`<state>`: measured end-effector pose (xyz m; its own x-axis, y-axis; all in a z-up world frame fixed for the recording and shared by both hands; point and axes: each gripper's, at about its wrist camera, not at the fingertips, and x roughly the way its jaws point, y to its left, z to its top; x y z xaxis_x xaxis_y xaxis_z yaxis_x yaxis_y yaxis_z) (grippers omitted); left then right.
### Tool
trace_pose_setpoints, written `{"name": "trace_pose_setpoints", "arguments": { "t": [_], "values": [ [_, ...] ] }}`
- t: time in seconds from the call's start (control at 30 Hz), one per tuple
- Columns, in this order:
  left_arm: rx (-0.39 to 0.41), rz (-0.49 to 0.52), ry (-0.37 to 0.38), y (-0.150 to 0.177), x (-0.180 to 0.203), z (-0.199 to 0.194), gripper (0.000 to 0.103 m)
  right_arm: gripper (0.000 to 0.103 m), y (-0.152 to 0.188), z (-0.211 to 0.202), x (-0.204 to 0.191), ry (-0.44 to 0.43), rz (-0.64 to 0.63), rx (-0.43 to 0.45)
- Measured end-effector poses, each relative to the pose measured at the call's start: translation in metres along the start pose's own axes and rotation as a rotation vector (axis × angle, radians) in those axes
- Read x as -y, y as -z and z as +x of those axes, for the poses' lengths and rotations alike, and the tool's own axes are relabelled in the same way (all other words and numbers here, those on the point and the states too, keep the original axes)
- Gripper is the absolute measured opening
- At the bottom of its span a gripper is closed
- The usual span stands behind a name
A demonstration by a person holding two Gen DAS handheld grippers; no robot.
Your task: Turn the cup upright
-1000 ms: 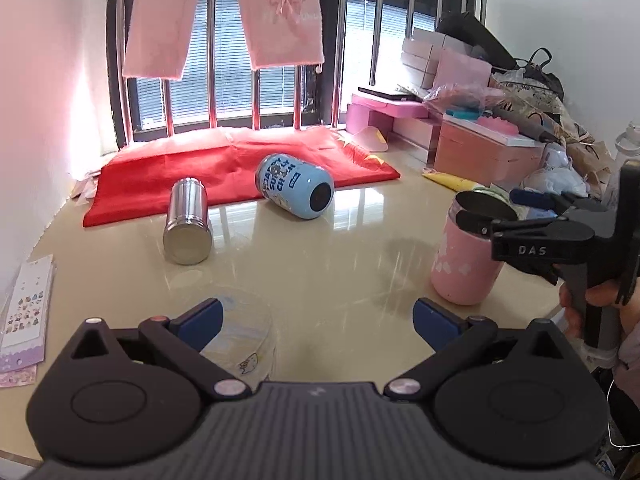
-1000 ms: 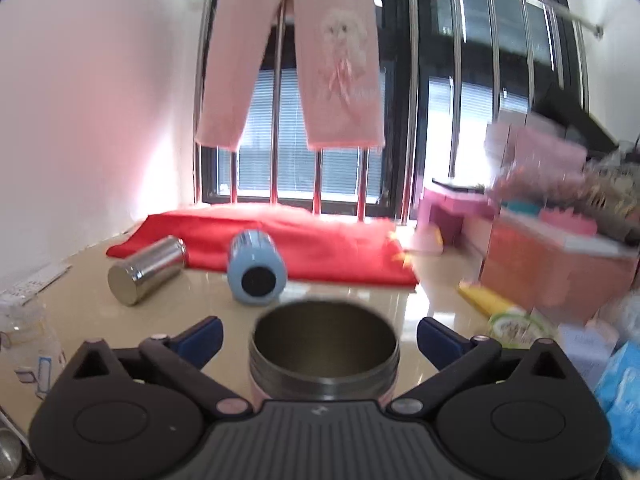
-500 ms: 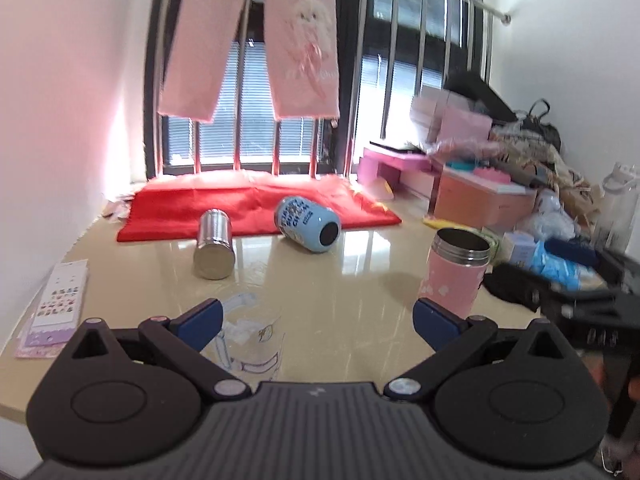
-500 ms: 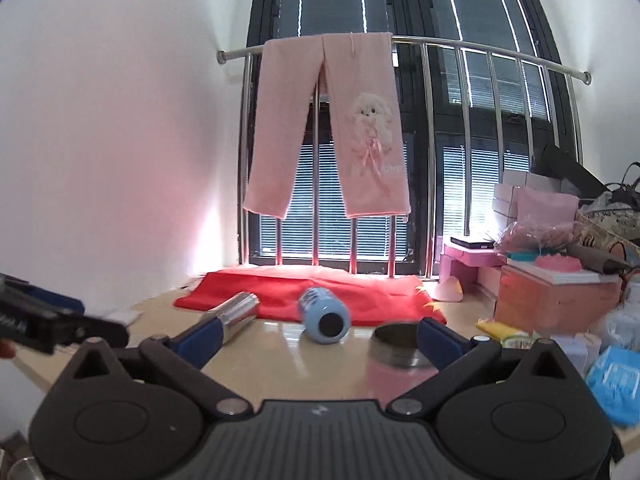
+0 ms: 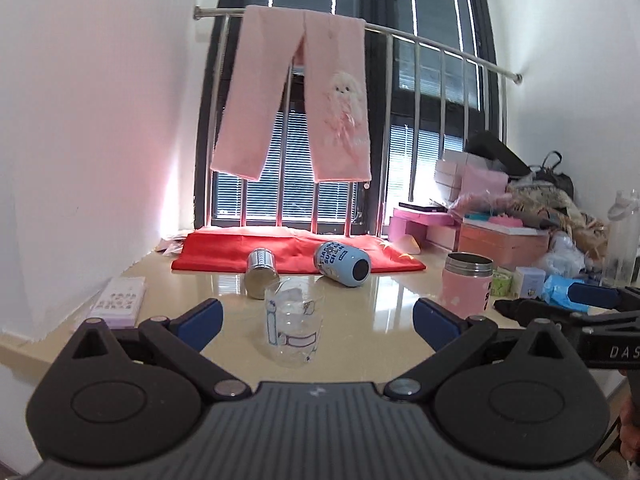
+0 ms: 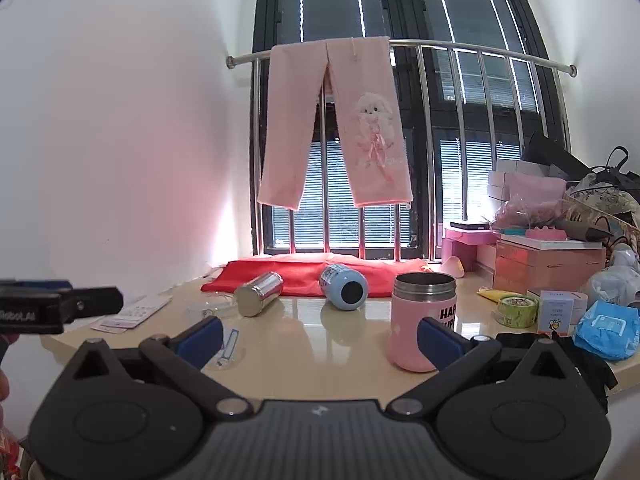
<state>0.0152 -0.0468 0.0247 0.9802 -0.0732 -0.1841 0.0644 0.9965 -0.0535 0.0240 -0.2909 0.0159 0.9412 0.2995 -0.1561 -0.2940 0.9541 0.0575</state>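
Observation:
A pink cup (image 5: 467, 289) (image 6: 422, 320) stands upright on the beige table (image 5: 380, 320), mouth up. A blue cup (image 5: 341, 264) (image 6: 344, 287) and a steel cup (image 5: 261, 271) (image 6: 258, 289) lie on their sides near the red cloth. A clear glass cup (image 5: 293, 322) stands near the front. My left gripper (image 5: 318, 318) is open and empty, pulled back from the table edge. My right gripper (image 6: 320, 338) is open and empty, back from the pink cup.
A red cloth (image 5: 296, 252) lies under the barred window. Pink boxes (image 6: 548, 260) and clutter fill the right side. A blue packet (image 6: 606, 328), a small box (image 6: 558, 306) and a green tape roll (image 6: 518, 310) sit at the right. A sticker sheet (image 5: 118, 300) lies at the left.
My right gripper has let go of the pink cup, which now stands upright, and drawn back. My left gripper has also drawn back and tilted up.

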Motion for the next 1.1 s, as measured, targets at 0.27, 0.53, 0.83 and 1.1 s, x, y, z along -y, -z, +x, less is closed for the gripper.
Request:
{"name": "trace_pose_setpoints", "arguments": {
  "t": [0.27,0.53,0.83,1.1],
  "values": [
    [0.027,-0.012,-0.017,0.003,-0.007,-0.009,0.103,0.103,0.001,0.001,-0.002,-0.004,0.010,-0.001],
    [0.031,-0.007,-0.012,0.004,-0.006,-0.010,0.103,0.103,0.001,0.003,-0.001,-0.007,0.011,-0.005],
    [0.029,-0.004,-0.013,0.006,-0.005,-0.010,0.103,0.103,0.002,0.002,-0.003,-0.010,0.009,-0.008],
    [0.026,-0.002,-0.012,0.007,-0.004,-0.009,0.103,0.103,0.001,0.001,-0.003,-0.015,0.007,-0.002]
  ]
}}
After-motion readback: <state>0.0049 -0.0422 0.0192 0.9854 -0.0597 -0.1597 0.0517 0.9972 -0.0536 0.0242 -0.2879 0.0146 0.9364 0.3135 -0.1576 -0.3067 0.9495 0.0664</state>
